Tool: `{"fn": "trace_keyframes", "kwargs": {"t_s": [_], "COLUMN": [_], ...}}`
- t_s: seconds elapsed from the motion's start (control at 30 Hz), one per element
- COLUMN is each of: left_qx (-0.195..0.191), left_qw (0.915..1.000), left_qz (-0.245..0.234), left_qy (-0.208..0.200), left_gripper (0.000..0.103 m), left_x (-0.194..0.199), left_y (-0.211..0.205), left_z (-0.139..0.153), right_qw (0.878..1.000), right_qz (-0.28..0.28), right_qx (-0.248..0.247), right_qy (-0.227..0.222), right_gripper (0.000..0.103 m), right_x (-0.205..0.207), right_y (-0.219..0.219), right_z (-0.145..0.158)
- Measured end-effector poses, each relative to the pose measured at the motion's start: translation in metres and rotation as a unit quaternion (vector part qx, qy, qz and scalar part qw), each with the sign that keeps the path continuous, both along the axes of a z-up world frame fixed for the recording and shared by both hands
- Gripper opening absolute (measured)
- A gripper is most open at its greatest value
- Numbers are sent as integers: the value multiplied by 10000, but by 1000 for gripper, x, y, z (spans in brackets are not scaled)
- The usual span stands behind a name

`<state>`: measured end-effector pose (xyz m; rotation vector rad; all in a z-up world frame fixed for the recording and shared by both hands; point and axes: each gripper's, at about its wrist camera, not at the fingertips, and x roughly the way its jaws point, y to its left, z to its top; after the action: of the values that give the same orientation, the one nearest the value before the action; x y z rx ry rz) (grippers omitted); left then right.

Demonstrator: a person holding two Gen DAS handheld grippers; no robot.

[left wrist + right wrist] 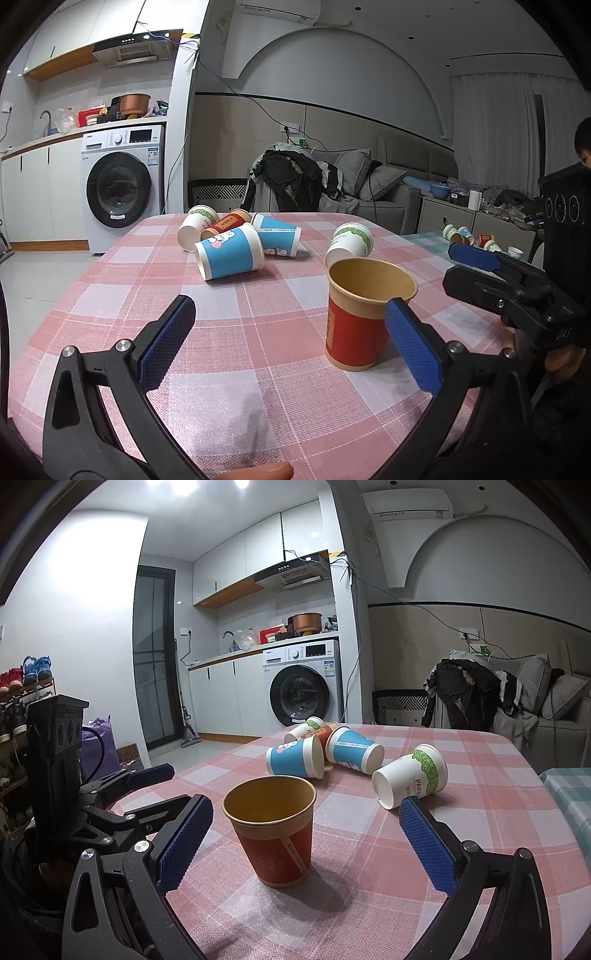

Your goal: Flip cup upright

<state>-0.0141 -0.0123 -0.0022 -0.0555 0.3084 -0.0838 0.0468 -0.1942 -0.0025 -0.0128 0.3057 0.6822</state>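
A red paper cup [356,314] stands upright on the pink checked tablecloth [229,314], mouth up; it also shows in the right wrist view [275,832]. My left gripper [291,343] is open and empty, its right finger [412,343] just beside the cup. My right gripper [306,845] is open and empty, with the cup between its fingers but apart from both. Each gripper shows in the other's view: the right one [480,273], the left one [147,786]. Several cups lie on their sides farther back: a blue one [229,253], another blue one [277,236], a white and green one [351,242].
A white cup [195,227] and a red cup [225,223] lie in the far pile. The table's left edge drops to the floor by a washing machine [122,184]. A sofa with clothes [295,181] stands behind. A second table with cups [476,236] is at right.
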Motion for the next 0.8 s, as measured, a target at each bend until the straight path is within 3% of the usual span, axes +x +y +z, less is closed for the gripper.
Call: {"fn": "trace_keyframes", "kwargs": {"t_s": [0.8], "left_qx": [2], "left_qw": [9999], "left_qz": [56], "left_qy": [-134], "left_gripper": [102], "left_x": [-2], "left_y": [4], "left_z": [3], "right_qw": [10000], "right_qz": [20], "right_qx": [-25], "right_qy": [21], "right_gripper": [103], "right_x": [-1], "right_y": [1], "right_z": [-4]}}
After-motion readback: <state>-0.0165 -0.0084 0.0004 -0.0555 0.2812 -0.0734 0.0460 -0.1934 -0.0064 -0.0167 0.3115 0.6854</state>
